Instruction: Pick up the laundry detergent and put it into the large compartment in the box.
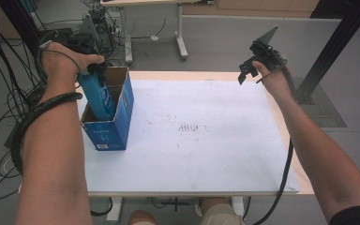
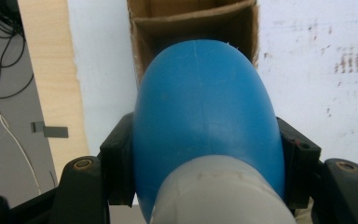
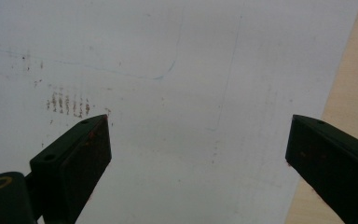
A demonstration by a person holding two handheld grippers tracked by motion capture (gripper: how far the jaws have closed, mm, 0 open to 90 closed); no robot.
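A blue bottle [image 1: 96, 96] with a grey cap end [image 2: 223, 196] stands partly inside an open blue cardboard box [image 1: 115, 119] at the table's left side. My left gripper [image 1: 91, 68] is shut on the bottle's upper part; in the left gripper view both black jaws press its sides, and the bottle [image 2: 205, 112] points down into the box's brown opening [image 2: 191, 23]. My right gripper [image 1: 246, 70] hangs open above the far right of the white table top, with nothing between its fingers [image 3: 74, 158]. In the right gripper view it [image 3: 198, 154] looks down on the stained white surface.
The white board [image 1: 192, 140] covers a wooden table with a bare wooden strip [image 1: 304, 173] along its right edge. Brown smudges [image 1: 190, 127] mark the board's middle. Cables [image 1: 0, 117] lie on the floor at the left; another table's legs [image 1: 182, 47] stand behind.
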